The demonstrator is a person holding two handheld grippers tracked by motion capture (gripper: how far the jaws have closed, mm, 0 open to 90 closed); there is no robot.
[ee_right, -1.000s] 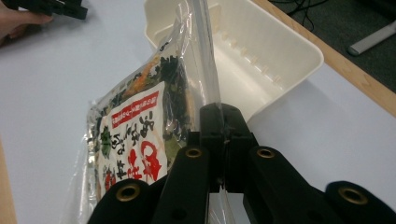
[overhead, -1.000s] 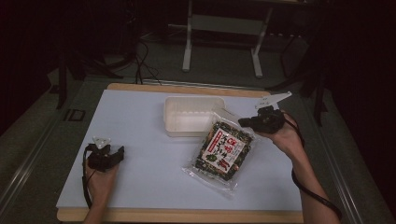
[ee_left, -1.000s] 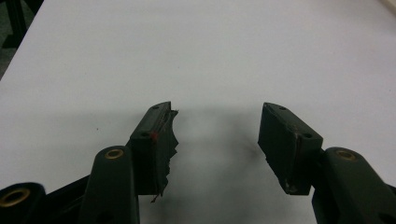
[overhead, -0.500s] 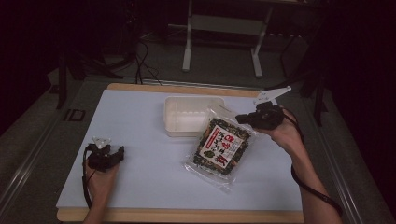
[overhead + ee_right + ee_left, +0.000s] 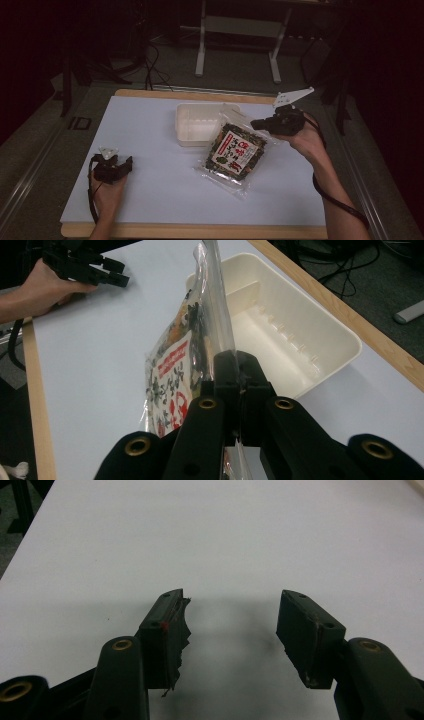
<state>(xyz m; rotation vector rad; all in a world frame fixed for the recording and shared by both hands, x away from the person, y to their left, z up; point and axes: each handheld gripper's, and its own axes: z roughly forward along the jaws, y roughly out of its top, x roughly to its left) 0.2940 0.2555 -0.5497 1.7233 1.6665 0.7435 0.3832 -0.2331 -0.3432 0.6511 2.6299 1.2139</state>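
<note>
Snack bag [image 5: 233,151] hangs tilted beside the white tray [image 5: 192,131] in the high view, one corner pinched by the right claw [image 5: 257,124]. Left claw [image 5: 230,625] view — jaws apart, empty, above the table [image 5: 250,530]. Right claw view — clenched on the bag's seal; next, likely carry it over the tray.

High view dim, surroundings near black; surface [image 5: 150,130] lit from above. Soft shadow under jaws; close-up jaws blurred.
</note>
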